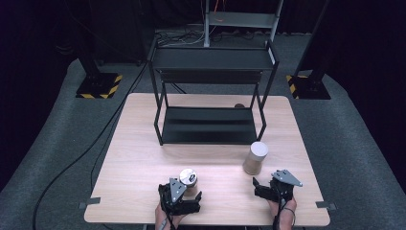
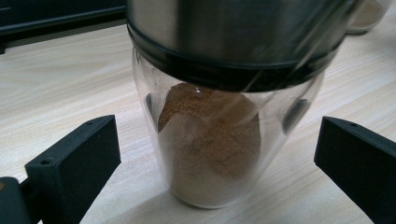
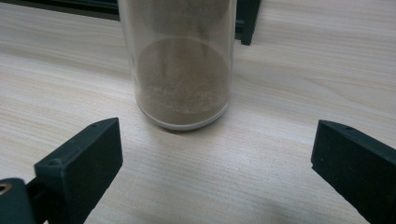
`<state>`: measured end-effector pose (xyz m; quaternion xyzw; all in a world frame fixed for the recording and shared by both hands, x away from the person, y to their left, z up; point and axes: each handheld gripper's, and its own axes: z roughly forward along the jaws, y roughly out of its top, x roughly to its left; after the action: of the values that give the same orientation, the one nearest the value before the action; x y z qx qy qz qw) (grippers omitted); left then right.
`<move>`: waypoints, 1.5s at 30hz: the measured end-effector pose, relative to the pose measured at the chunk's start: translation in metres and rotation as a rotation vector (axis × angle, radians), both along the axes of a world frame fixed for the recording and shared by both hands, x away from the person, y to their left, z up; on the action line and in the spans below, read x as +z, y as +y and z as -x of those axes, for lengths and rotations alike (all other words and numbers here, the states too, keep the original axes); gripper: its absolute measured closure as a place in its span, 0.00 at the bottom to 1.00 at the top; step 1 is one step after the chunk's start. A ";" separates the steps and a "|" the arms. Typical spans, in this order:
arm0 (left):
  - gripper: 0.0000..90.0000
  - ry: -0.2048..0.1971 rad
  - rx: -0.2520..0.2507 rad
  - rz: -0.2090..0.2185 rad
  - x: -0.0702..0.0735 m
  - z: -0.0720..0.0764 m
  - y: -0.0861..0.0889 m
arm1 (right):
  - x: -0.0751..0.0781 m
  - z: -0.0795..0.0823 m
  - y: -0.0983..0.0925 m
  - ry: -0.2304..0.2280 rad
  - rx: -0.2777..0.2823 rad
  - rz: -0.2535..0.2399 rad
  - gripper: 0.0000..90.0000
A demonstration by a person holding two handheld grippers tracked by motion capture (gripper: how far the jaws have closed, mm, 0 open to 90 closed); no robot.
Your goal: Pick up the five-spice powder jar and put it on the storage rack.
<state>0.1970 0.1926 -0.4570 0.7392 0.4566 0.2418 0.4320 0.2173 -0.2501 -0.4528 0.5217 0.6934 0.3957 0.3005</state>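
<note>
jaws on my left gripper (image 2: 215,158) are spread wide w/ the metal-lidded spice jar (image 2: 215,140) standing between them, not touching. right gripper (image 3: 215,158) also wide open, just short of the tall powder jar (image 3: 182,70) near the black rack (image 1: 210,96).

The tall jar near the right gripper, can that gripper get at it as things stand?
Probably yes. The right gripper is open, the tall jar stands upright just ahead of it, and only bare table lies between them.
</note>
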 end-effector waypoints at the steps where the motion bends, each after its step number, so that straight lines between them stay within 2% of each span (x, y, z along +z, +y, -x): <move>1: 0.00 -0.002 0.000 0.001 0.000 -0.001 0.000 | 0.000 0.000 0.000 -0.001 -0.001 0.000 0.01; 10: 0.01 0.001 -0.015 0.010 0.000 -0.008 0.001 | 0.000 0.000 0.000 -0.001 -0.002 -0.002 0.01; 19: 0.17 -0.004 -0.024 0.039 -0.003 -0.011 0.005 | 0.000 0.000 0.000 -0.003 -0.002 -0.001 0.01; 29: 0.32 -0.009 -0.018 0.039 -0.003 -0.012 0.003 | 0.000 0.001 0.000 -0.004 -0.003 0.000 0.01; 37: 0.33 -0.017 -0.022 0.029 -0.003 -0.011 0.000 | -0.001 0.001 0.000 -0.006 -0.001 -0.002 0.01; 45: 0.34 -0.020 -0.019 0.036 -0.004 -0.012 -0.001 | -0.001 0.000 -0.001 -0.005 0.000 -0.003 0.01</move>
<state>0.2089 0.1918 -0.4609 0.7332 0.4495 0.2369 0.4520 0.2169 -0.2508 -0.4534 0.5212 0.6923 0.3979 0.3014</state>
